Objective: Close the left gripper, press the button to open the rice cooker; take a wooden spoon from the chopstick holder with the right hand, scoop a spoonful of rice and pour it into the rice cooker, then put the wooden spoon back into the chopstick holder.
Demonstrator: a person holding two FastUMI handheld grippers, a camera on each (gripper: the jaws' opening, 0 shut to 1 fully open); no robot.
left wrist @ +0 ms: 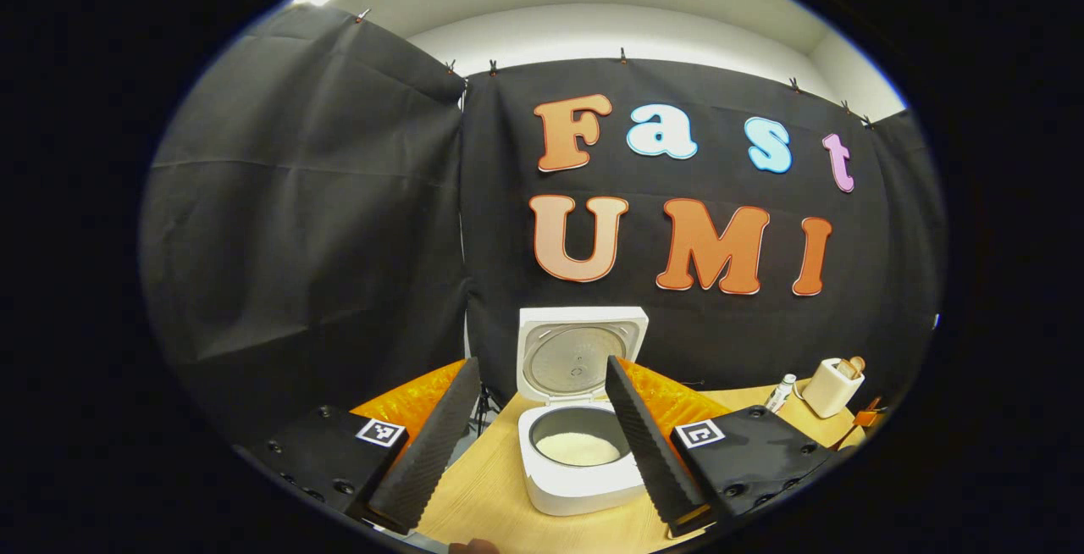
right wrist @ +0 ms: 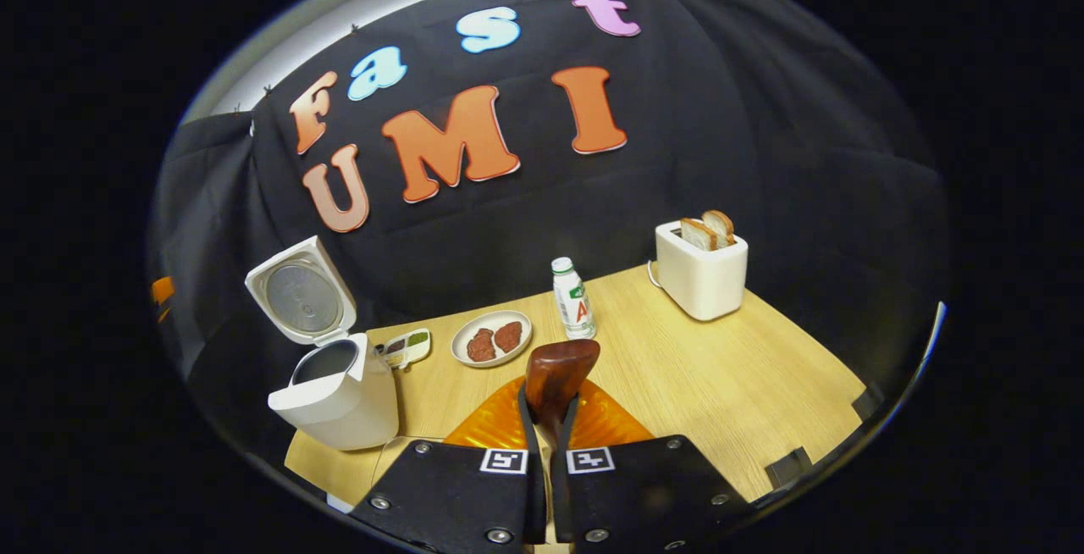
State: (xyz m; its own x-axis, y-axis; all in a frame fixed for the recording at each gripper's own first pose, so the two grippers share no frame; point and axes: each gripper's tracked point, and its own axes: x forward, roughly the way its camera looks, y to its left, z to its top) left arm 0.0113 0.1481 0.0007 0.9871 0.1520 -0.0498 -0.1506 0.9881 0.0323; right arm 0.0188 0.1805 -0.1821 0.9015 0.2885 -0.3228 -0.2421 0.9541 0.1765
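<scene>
The white rice cooker [left wrist: 584, 486] stands open on the wooden table [left wrist: 491, 495], its lid [left wrist: 580, 355] upright and white rice [left wrist: 577, 448] in the pot. My left gripper [left wrist: 542, 363] hovers just in front of it, open, with the cooker seen between its fingers. In the right gripper view the cooker [right wrist: 339, 401] sits at the left, lid [right wrist: 301, 291] raised. My right gripper [right wrist: 550, 406] is shut on a dark wooden spoon [right wrist: 559, 372]; the spoon's bowl sticks up past the fingertips above the table. Whether any rice is in the spoon is not discernible.
A white toaster [right wrist: 701, 270] with two bread slices stands at the back right of the table [right wrist: 720, 368]. A small bottle [right wrist: 572, 300], a plate [right wrist: 491, 338] with brown pieces and a small dish [right wrist: 406, 346] lie between toaster and cooker.
</scene>
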